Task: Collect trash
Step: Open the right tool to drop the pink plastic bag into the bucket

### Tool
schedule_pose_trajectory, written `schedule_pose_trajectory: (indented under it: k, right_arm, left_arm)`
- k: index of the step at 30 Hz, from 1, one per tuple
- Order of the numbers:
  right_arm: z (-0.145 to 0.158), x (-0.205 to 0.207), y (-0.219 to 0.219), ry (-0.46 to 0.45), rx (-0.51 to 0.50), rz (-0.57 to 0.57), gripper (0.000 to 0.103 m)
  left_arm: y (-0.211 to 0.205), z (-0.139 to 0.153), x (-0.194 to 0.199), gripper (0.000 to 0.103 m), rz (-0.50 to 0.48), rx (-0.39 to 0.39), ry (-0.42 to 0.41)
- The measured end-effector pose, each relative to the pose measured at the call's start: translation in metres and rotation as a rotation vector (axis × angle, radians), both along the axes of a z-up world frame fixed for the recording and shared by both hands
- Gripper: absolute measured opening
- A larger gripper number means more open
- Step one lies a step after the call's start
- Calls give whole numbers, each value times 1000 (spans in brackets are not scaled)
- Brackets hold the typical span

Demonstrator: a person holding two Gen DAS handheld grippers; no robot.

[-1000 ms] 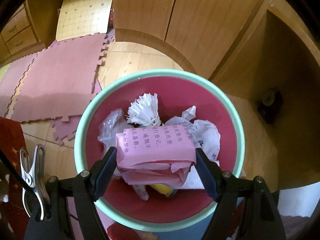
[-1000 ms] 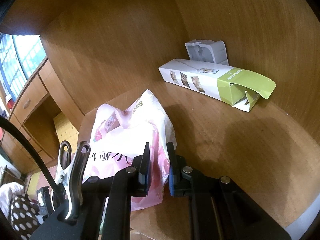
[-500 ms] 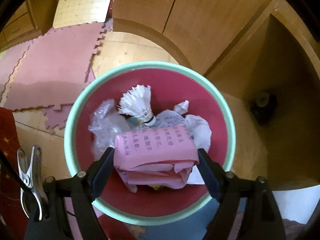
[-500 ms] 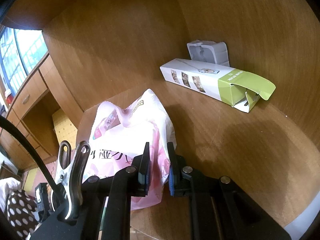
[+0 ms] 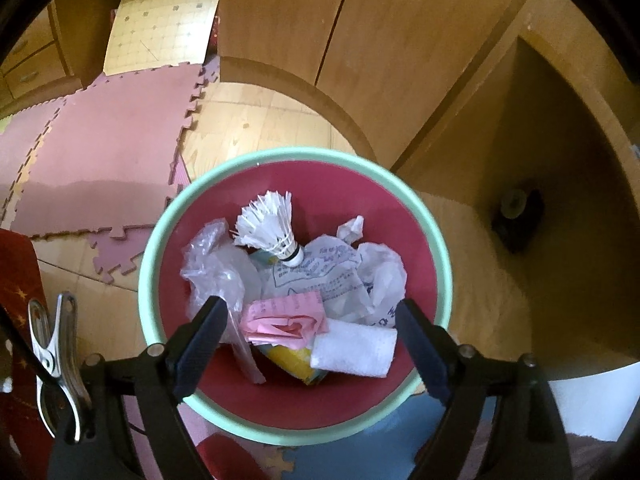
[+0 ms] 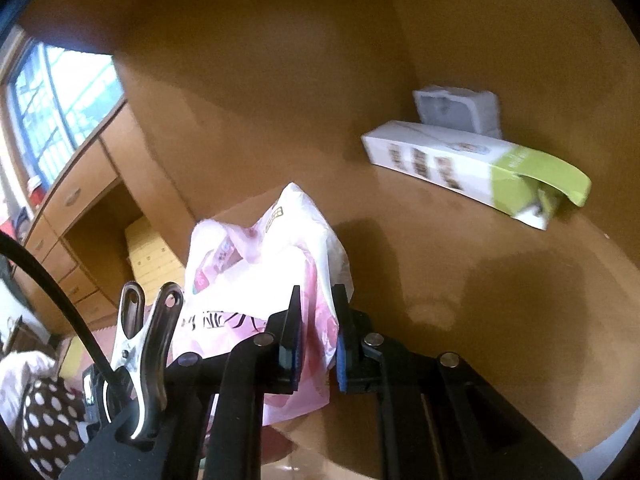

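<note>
- Bin [image 5: 149, 280]: a round bin with a pale green rim and red inside stood on the floor directly below the left gripper [image 5: 310, 322], which pointed steeply down into it. It already held a clear plastic bag [image 5: 212, 268], a printed white wrapper [image 5: 340, 276], a shuttlecock [image 5: 272, 226] and a white folded wad [image 5: 352, 350].
- Bench [image 6: 500, 300]: the brown wooden bench and its back wall filled the right wrist view. Two further pieces of trash lay on it, well beyond the right gripper [image 6: 316, 332] and up to its right.
- Green-and-white carton [image 6: 472, 168]: it lay on its long side against the back wall, long axis running left to right across the view, its open green flap at the right end. A grey moulded tray [image 6: 456, 110] stood just behind it.
- Pink-and-white plastic bag [image 6: 256, 280]: it was pinched between the fingers of the right gripper, which were closed on a fold of its film; the bulk of the bag bulged forward and to the left of the fingers. The bin was not visible in this view, so the bag's bearing from the bin could not be read.
- Pink paper bundle [image 5: 284, 316]: it lay in the bin among the other trash, between but clear of the left fingers. Those fingers were opening, spread wide, with neither pad touching the bundle, so the left hand appeared free.
- Judgement: the right-hand bag seemed the next item due for the bin, while the carton and tray lay nearer the right hand than the left.
</note>
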State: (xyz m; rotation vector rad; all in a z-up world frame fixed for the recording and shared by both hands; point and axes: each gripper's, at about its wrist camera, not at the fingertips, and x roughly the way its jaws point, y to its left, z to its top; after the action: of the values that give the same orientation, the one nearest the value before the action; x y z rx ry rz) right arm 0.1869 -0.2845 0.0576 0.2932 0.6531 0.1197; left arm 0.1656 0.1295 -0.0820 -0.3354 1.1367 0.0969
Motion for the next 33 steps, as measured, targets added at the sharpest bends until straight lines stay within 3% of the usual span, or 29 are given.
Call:
schedule_pose_trajectory:
  k: [4,10,24,33]
  right_arm:
    - [3,0,24,-24,-3,63,13]
    - [-6,6,69,8,1,146,13]
    - [-37,20,173,62,-136,309,13]
    - [-80,40,223,199,-144,387,13]
  left_arm:
    - [1,10,-3,89,-2,-12,-25]
    - [7,21,-9,89,17,-25,-49]
    - [41,25,-22,89,112,-76,-44]
    - [49,23,-25,89,141,-97,-40]
